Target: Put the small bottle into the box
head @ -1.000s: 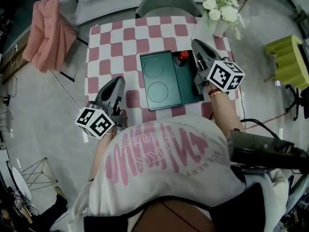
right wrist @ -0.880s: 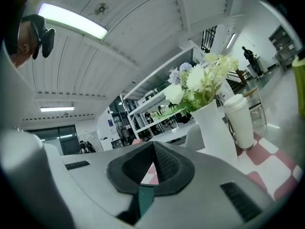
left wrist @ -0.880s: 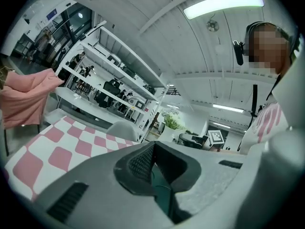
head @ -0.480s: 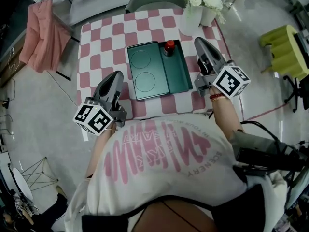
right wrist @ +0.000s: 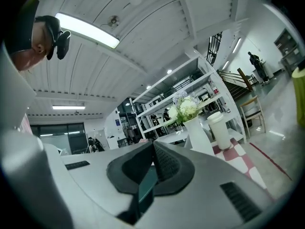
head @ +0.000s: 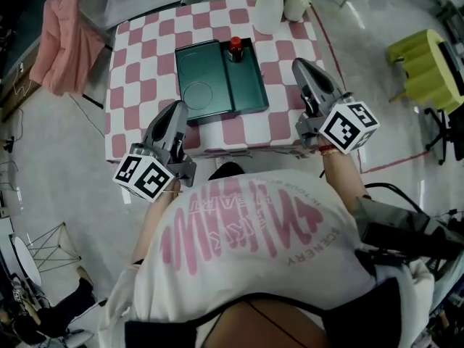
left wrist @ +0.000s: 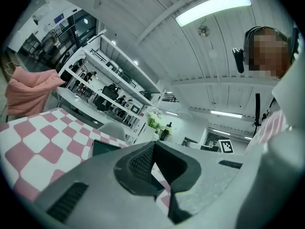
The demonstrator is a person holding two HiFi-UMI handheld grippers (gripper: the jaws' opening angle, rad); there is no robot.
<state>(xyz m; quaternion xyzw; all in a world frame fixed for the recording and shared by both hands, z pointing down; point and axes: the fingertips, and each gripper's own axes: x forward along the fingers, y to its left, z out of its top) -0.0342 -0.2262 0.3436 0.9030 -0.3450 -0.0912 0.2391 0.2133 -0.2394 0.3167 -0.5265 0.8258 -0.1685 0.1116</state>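
**Green box holds bottle as grippers pull back**

Red-capped and upright, the bottle [head: 234,47] stands in the upper corner of the box's [head: 247,87] open right compartment, at the upper middle of the head view, so the task looks done. It seems light and rigid, with a smooth round body that could slip or topple. If it needs taking up again, the safest hold is probably across the body just below the cap, squeezed gently from the side.

The left gripper [head: 177,109] and right gripper [head: 300,65] are both clenched on nothing, each with its pads pressed together. They hang over the near edge of the checked table [head: 284,119], at lower left and lower right of the box and well apart from it.

A second ago the right gripper sat just beside the box's right wall. Since then the table, box and vase [head: 267,9] have slid towards the top of the frame as the person stepped back. The bottle has kept its place in the box.
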